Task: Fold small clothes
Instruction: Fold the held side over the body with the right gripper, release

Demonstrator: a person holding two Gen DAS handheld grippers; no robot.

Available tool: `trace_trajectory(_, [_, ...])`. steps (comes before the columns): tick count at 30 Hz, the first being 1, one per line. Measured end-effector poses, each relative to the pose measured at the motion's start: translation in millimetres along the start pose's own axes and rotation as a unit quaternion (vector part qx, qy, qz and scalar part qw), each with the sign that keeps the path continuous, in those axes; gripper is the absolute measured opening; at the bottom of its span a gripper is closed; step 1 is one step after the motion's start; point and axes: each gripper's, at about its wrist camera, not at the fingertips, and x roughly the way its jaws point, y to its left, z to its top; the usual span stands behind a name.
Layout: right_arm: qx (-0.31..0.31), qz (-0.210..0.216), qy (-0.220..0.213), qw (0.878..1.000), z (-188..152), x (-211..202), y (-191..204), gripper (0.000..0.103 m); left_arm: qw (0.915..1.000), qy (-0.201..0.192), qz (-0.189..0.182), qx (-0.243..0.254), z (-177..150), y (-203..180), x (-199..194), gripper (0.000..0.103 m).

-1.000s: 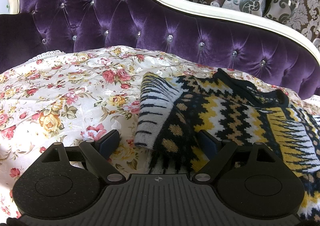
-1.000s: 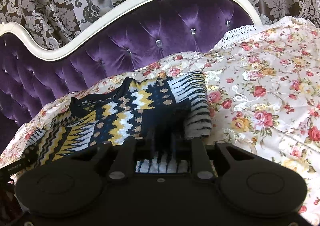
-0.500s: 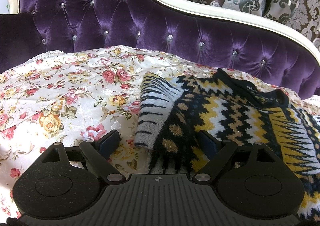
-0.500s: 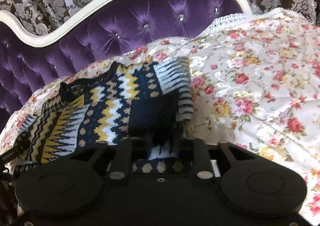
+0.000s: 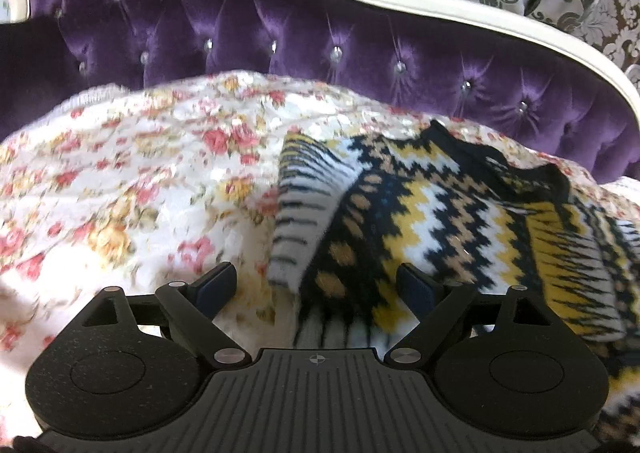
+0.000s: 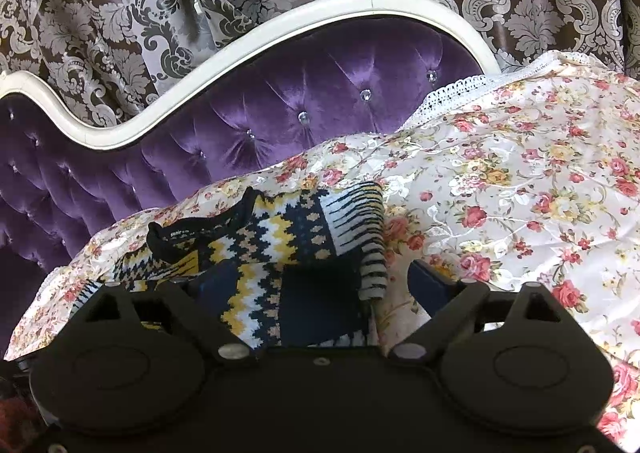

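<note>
Sweater (image 5: pixel 432 221) half folded on flowery bedspread (image 5: pixel 140 181), sleeve edge at 12 o'clock. Left gripper (image 5: pixel 316 285) and right gripper (image 6: pixel 320 285) fingers both spread wide, holding nothing.

Matte black plastic left gripper (image 5: pixel 316 285) with ribbed grey centre plate, blue finger pads (image 5: pixel 216 285), silver pivot screws, matching black right gripper (image 6: pixel 316 285)

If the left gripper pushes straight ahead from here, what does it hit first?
Most likely the folded edge of the patterned sweater, which already lies between the open fingers of the left gripper. Beyond it come the floral bedspread and the purple headboard; depth is unclear.
</note>
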Motion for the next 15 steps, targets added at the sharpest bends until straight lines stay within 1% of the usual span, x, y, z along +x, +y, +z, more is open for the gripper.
trace_trajectory(3, [-0.008, 0.003, -0.006, 1.000, -1.4, -3.1, 3.1, 0.096, 0.9998, 0.012, -0.016, -0.009, -7.7, 2.5, -25.6, 0.087])
trace_trajectory(8, [-0.029, 0.009, -0.013, 0.999, -4.6, -7.2, 11.3, 0.096, 0.9991, 0.004, -0.039, 0.017, -31.8, 2.2, -87.4, 0.087])
trace_trajectory(11, [-0.041, 0.023, -0.029, 0.998, -3.9, -15.4, 18.1, 0.096, 0.9981, -0.003, -0.053, 0.030, -53.4, 4.4, -121.2, 0.087])
trace_trajectory(15, [-0.063, 0.042, -0.051, 0.996, -3.4, -34.1, 31.5, 0.096, 0.9974, 0.003, -0.061, 0.040, -86.3, 12.7, -151.8, 0.087])
